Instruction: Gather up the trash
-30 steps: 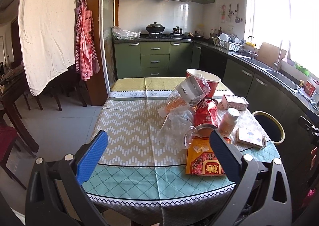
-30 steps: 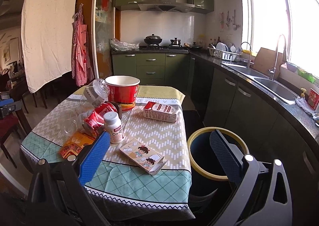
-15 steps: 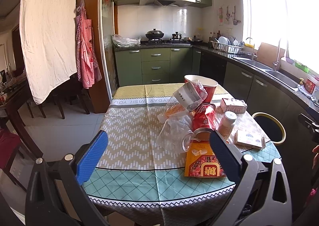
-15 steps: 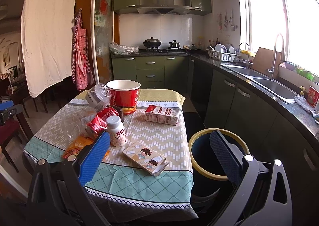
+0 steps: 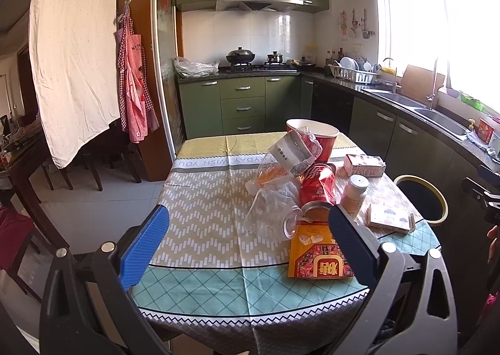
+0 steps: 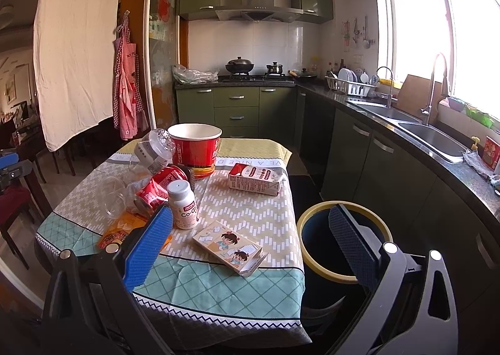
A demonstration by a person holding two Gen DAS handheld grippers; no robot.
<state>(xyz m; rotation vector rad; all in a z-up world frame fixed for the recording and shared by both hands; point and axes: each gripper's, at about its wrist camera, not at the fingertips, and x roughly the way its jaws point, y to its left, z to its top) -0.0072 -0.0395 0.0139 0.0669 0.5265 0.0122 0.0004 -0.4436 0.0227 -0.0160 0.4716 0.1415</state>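
Observation:
Trash lies piled on the table (image 5: pixel 206 214): a red paper bucket (image 6: pixel 195 148), a crushed plastic bottle (image 5: pixel 286 158), a red can (image 5: pixel 317 187), a clear plastic cup (image 5: pixel 273 217), a white pill bottle (image 6: pixel 184 205), an orange packet (image 5: pixel 318 256), a small milk carton (image 6: pixel 254 180) and a flat cartoon box (image 6: pixel 229 247). A yellow-rimmed bin (image 6: pixel 340 242) stands on the floor beside the table. My left gripper (image 5: pixel 248 240) is open near the table's front edge, left of the pile. Held open, my right gripper (image 6: pixel 251 244) hovers over the front right corner and holds nothing.
Green kitchen cabinets (image 5: pixel 243 104) and a stove with pots (image 5: pixel 240 56) line the back wall. A counter with a sink (image 6: pixel 431 136) and dish rack (image 6: pixel 350 86) runs along the right. Dark chairs (image 5: pixel 93 164) stand left, under a hanging white sheet (image 5: pixel 75 48).
Both grippers have drawn back and risen slightly, so the table and trash look a little smaller and lower. Both stay open. Nothing on the table has moved.

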